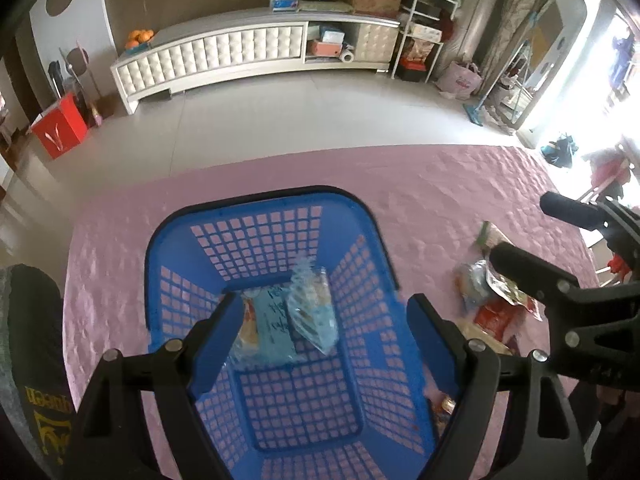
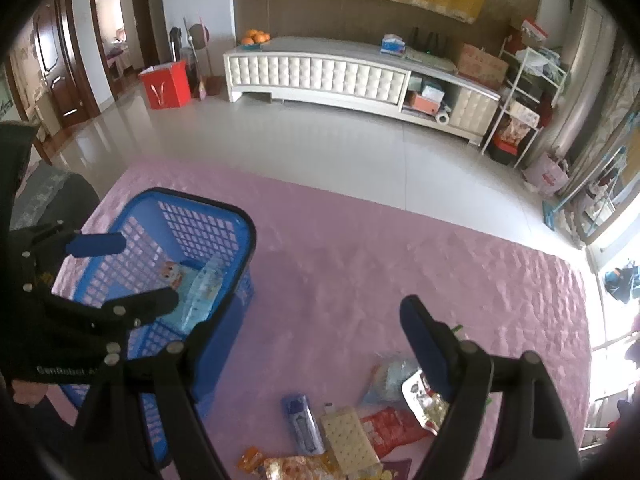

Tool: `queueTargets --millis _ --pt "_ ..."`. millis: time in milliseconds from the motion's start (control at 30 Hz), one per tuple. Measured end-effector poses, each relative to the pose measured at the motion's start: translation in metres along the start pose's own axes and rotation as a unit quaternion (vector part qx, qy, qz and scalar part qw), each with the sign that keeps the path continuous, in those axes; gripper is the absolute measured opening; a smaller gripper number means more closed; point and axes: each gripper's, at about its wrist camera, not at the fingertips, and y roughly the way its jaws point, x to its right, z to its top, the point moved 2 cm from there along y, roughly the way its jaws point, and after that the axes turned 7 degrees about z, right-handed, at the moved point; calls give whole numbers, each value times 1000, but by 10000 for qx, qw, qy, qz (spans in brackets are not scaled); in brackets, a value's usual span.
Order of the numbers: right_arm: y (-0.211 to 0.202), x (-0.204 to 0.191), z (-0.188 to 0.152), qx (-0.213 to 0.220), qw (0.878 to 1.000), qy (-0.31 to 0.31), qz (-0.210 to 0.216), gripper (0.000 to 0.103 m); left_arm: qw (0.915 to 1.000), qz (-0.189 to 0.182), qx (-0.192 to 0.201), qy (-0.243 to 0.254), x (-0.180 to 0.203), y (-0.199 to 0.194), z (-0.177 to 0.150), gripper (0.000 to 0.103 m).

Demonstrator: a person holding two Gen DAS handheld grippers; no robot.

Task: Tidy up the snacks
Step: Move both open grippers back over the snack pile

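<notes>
Presently, in the left wrist view, the left hand-held gripper [image 1: 326, 334] points steeply down over the blue basket [image 1: 362, 216], fingers spread wide, nothing between them. Inside the basket lie a light-blue packet [image 1: 276, 320] and a clear bag [image 1: 314, 308], the latter blurred. The basket's near wall is cut off by the frame edge. Right of the basket, the right hand-held gripper [image 1: 520, 232] covers part of the snack pile [image 1: 494, 314] on the pink desk [image 1: 440, 184].

In the right wrist view, the right hand-held gripper [image 2: 310, 336] is likewise spread and empty, angled down right of the basket [image 2: 236, 212]. Its right finger [image 2: 424, 344] hides part of the pile [image 2: 360, 424]; lower packets are cropped. A hand [image 2: 26, 394] at the basket's near left is barely visible.
</notes>
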Motion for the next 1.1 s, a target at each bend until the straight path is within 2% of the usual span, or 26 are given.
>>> queueTargets --millis 500,733,1100 --pt "-70 13 -36 327 9993 202 -9 84 9986 -31 461 259 54 -71 -23 82" --pt "-87 30 -61 380 9982 468 -35 84 9978 -82 523 393 86 -79 -34 82" --pt "-95 69 -100 229 9964 816 -4 84 9974 -278 399 539 136 -71 -43 82"
